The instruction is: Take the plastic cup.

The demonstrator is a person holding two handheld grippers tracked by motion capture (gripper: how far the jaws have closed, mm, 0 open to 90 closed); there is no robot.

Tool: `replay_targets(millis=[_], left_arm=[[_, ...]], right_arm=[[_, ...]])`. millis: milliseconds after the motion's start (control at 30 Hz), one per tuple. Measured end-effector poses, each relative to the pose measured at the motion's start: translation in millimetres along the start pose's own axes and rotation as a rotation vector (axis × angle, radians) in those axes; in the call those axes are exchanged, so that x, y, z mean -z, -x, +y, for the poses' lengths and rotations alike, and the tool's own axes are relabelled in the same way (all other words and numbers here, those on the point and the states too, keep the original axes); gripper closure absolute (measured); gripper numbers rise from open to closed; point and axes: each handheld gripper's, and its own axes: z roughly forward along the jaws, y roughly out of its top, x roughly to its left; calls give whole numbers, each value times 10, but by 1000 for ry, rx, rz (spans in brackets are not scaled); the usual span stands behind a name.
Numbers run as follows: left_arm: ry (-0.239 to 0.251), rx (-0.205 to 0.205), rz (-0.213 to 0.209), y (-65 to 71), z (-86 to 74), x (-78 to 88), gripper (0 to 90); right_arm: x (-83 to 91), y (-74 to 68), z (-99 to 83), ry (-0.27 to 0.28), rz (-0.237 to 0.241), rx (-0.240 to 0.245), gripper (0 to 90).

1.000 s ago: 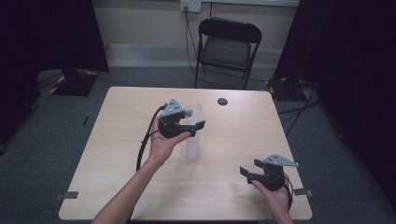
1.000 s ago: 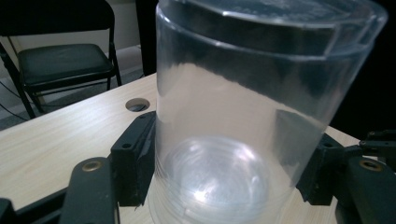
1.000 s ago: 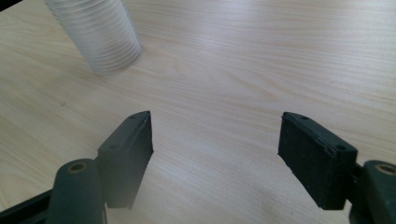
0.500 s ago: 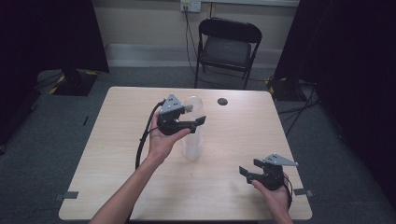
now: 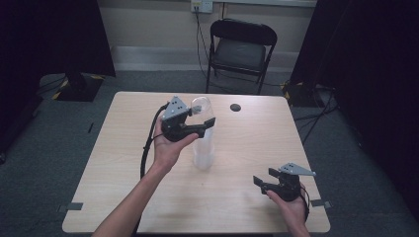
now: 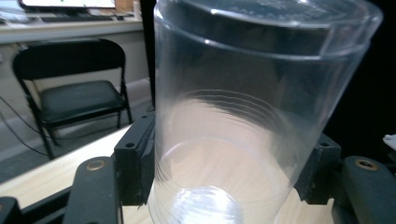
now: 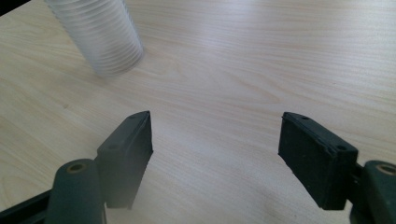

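Clear cups point(image 5: 203, 133) stacked upright mid-worktop point(image 5: 247, 148), clasped near the top by left tongs point(image 5: 202, 124), pads either side. Right tongs point(image 5: 262, 178) at five o'clock, spread wide, holding nothing, just above the wood

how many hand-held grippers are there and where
2. The left hand-held gripper is raised mid-table, its jaws on either side of the clear cup stack. The right hand-held gripper sits near the table's front right corner, open.
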Motion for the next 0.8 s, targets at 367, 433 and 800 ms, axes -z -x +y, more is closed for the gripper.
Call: replay_targets(millis=[367, 433, 800], left_arm=[[-8, 7, 0, -52, 3, 277, 350], [11, 23, -28, -57, -18, 312, 350], [41, 29, -45, -19, -122, 514, 369]], right_arm=[[-8, -2, -5, -3, -9, -4, 260], [-11, -9, -4, -7, -9, -3, 259], [-15, -45, -3, -8, 2, 8, 263]])
